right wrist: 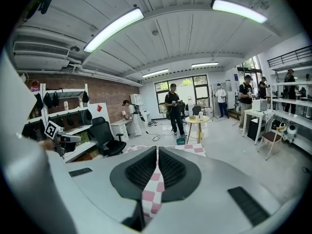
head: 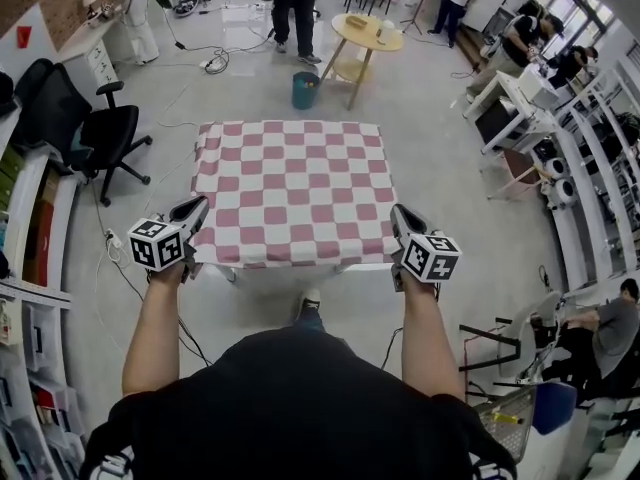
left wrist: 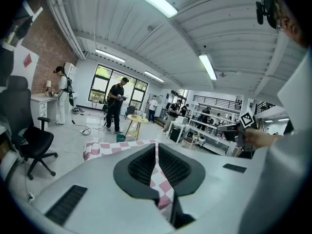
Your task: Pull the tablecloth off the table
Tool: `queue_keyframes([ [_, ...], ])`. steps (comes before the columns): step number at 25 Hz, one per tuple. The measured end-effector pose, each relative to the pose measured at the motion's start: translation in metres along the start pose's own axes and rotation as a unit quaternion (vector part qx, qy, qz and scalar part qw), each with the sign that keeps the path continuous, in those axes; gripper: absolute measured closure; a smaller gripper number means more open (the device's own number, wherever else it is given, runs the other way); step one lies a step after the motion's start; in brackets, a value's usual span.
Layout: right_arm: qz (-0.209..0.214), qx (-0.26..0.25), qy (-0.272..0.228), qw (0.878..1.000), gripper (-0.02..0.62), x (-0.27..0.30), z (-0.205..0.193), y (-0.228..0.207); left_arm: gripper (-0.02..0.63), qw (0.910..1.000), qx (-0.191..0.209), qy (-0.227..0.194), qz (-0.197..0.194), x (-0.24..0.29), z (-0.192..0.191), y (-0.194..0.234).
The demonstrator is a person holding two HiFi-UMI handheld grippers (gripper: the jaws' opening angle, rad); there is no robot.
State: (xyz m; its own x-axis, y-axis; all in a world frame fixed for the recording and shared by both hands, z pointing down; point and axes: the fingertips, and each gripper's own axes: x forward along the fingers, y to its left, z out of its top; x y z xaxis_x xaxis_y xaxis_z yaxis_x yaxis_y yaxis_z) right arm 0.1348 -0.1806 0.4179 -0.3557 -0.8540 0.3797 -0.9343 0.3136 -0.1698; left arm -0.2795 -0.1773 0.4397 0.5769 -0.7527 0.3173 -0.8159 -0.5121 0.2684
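Observation:
A pink-and-white checked tablecloth (head: pixel 292 190) covers a small table in the head view, hanging over its near edge. My left gripper (head: pixel 197 211) is shut on the cloth's near left corner, and my right gripper (head: pixel 399 220) is shut on the near right corner. In the left gripper view the checked cloth (left wrist: pixel 162 185) runs pinched between the closed black pads (left wrist: pixel 141 167). The right gripper view shows the same: a strip of cloth (right wrist: pixel 153 191) clamped between the pads (right wrist: pixel 174 168), with the rest of the cloth (right wrist: pixel 192 149) beyond.
A black office chair (head: pixel 95 133) stands left of the table. Beyond it are a teal bin (head: pixel 305 90), a round yellow table (head: pixel 365 36) and several people. White shelves and desks (head: pixel 520 98) line the right side; cables lie on the floor.

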Motion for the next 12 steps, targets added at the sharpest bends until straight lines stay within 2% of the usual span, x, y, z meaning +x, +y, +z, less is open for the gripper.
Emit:
queue_keyframes([
  [5, 0.016, 0.003, 0.000, 1.000, 0.563, 0.044, 0.014, -0.031, 0.569, 0.9998, -0.001, 0.008, 0.018, 0.034, 0.011, 0.013],
  [12, 0.045, 0.005, 0.008, 0.999, 0.571, 0.117, 0.037, -0.081, 0.569, 0.9989, -0.001, 0.015, 0.045, 0.106, 0.037, 0.031],
])
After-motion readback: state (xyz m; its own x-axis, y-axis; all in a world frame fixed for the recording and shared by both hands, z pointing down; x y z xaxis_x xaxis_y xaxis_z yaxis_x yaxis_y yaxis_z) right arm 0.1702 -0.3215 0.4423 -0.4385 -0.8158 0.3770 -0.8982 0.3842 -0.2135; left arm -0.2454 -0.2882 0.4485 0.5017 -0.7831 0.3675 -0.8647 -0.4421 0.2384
